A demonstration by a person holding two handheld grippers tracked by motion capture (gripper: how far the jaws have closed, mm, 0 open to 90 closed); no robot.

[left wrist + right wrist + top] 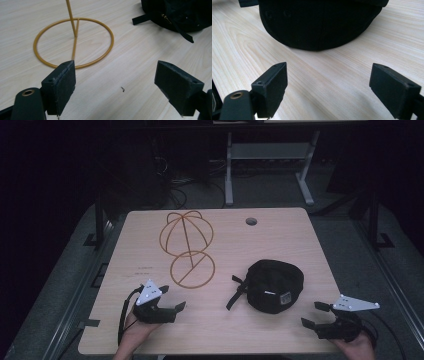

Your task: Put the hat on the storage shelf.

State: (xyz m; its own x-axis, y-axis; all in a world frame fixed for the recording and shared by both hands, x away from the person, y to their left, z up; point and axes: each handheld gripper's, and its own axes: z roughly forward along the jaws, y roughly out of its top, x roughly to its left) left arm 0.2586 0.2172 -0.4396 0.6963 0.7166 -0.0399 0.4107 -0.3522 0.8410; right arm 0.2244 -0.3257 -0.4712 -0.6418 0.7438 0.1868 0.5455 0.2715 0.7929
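Both pairs of jaws stand released and empty: the left gripper (170, 301) faces the gold wire hat stand (187, 247), the right gripper (316, 314) faces the black fabric cap (275, 284) lying mid-right on the pale wooden table (280, 235), strap trailing left.

One table (280, 245) carries one black cap (276, 284) and one gold wire stand (187, 247). Two hand-held grippers are present: the left hand-held gripper (170, 300) and the right hand-held gripper (314, 314).
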